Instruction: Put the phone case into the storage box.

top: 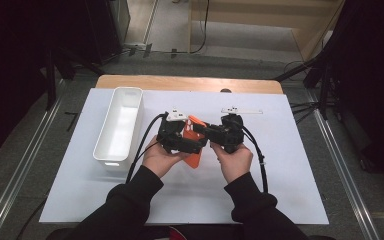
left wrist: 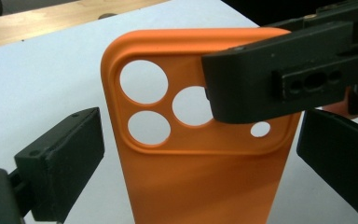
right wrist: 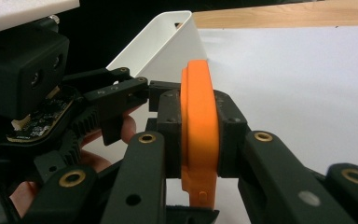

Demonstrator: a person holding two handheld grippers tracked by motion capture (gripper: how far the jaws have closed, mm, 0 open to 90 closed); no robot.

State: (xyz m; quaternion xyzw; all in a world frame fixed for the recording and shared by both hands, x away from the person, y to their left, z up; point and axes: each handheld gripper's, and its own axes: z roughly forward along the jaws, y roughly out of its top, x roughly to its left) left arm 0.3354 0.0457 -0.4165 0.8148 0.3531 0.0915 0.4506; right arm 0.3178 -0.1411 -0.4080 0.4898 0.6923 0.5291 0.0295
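Note:
An orange phone case (top: 194, 159) with round camera holes is held above the white mat between the two grippers. My right gripper (right wrist: 199, 135) is shut on the case (right wrist: 198, 93), its pads clamping both faces near the camera end. My left gripper (left wrist: 200, 158) stands open around the case (left wrist: 205, 177), with a pad on either side of it and slim gaps showing. In the high view the left gripper (top: 182, 140) and right gripper (top: 215, 134) meet at the case, mid-table. The left gripper's fingers (right wrist: 116, 93) reach toward the case from the left in the right gripper view.
A long white bin (top: 120, 125) stands on the left part of the white mat (top: 280, 190). A thin white strip (top: 241, 110) lies behind the right gripper. The wooden table edge (top: 190, 82) runs along the back. Black cables trail from both grippers toward the person.

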